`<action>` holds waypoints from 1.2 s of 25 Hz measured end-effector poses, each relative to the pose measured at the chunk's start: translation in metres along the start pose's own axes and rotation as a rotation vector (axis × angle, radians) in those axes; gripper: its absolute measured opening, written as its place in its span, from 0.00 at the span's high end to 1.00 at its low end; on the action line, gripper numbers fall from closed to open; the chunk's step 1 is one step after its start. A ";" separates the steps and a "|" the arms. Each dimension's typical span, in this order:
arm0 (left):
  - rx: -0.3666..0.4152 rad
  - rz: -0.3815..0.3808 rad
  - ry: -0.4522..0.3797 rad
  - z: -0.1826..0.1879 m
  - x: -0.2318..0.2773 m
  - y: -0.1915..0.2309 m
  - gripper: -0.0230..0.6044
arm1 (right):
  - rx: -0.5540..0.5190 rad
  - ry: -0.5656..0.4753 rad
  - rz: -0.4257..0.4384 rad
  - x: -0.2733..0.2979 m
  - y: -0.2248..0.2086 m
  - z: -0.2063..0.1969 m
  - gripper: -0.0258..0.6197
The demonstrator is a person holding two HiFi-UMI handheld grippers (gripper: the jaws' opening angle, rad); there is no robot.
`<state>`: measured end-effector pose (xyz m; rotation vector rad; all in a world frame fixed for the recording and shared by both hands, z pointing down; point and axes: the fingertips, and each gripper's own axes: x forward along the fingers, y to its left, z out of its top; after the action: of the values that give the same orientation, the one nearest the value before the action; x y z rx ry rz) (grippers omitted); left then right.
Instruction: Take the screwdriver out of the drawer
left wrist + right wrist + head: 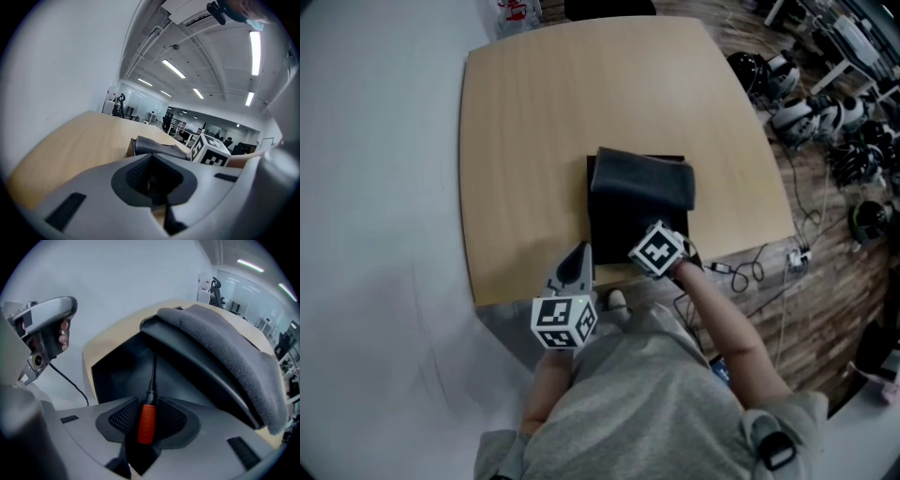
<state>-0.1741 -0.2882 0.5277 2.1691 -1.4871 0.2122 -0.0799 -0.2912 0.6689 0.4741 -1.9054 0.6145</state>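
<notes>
Nearest, the left gripper (575, 265) sits with jaws together at the table's (534, 112) front edge. Only the right gripper view shows the screwdriver (146, 425). Its orange handle lies between the right gripper's (149, 409) parted jaws, the shaft pointing away inside the black drawer (112, 371), with a grey cloth (225, 348) beyond.

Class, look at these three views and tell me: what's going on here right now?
A person holds a gripper in each hand at a wooden table. The right gripper reaches down into the open black drawer. Its jaws stand open on either side of the orange-handled screwdriver, not yet gripping it. The screwdriver is inside the drawer. The left gripper hangs empty by the table's near edge, jaws together.
</notes>
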 end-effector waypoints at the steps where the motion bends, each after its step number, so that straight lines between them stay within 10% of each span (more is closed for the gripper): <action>1: 0.000 0.002 -0.002 0.001 -0.001 0.000 0.96 | -0.001 0.012 -0.002 0.002 0.000 -0.002 0.78; 30: 0.014 0.007 -0.055 0.011 -0.016 -0.021 0.96 | -0.071 -0.024 -0.049 -0.022 0.005 0.004 0.83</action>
<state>-0.1632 -0.2749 0.5053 2.1973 -1.5284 0.1670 -0.0774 -0.2889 0.6460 0.4834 -1.9261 0.5099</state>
